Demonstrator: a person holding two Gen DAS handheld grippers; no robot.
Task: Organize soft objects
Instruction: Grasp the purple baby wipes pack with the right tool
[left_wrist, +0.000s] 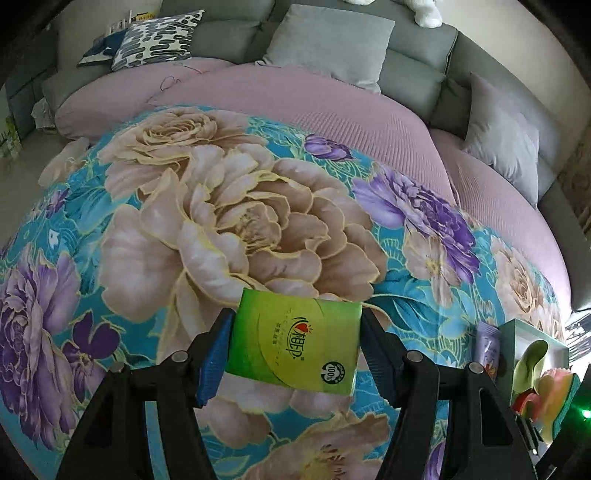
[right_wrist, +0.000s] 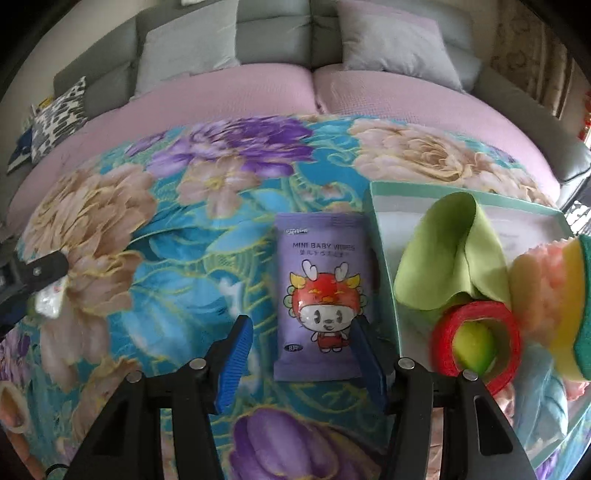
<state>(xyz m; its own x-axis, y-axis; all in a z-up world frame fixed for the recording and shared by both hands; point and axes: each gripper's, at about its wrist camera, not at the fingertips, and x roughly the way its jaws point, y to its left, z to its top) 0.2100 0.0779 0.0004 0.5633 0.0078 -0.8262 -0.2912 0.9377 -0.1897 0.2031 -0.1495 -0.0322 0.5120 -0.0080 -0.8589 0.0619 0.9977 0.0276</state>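
Note:
My left gripper (left_wrist: 295, 347) is shut on a green tissue pack (left_wrist: 295, 343) and holds it above the floral cloth. My right gripper (right_wrist: 301, 363) is open around the lower end of a purple baby wipes pack (right_wrist: 321, 295) that lies flat on the cloth. A teal tray (right_wrist: 384, 236) stands right of the wipes pack and holds a green cloth (right_wrist: 450, 254), a red tape ring (right_wrist: 476, 343) around a green ball, a pink sponge (right_wrist: 543, 284) and a yellow-green sponge (right_wrist: 576, 306). The tray also shows in the left wrist view (left_wrist: 517, 332).
The floral cloth (left_wrist: 229, 221) covers a pink mattress (left_wrist: 332, 103). Grey pillows (left_wrist: 328, 44) and a patterned pillow (left_wrist: 159, 40) lean on the grey headboard. The left gripper with its pack shows at the left edge of the right wrist view (right_wrist: 40, 280).

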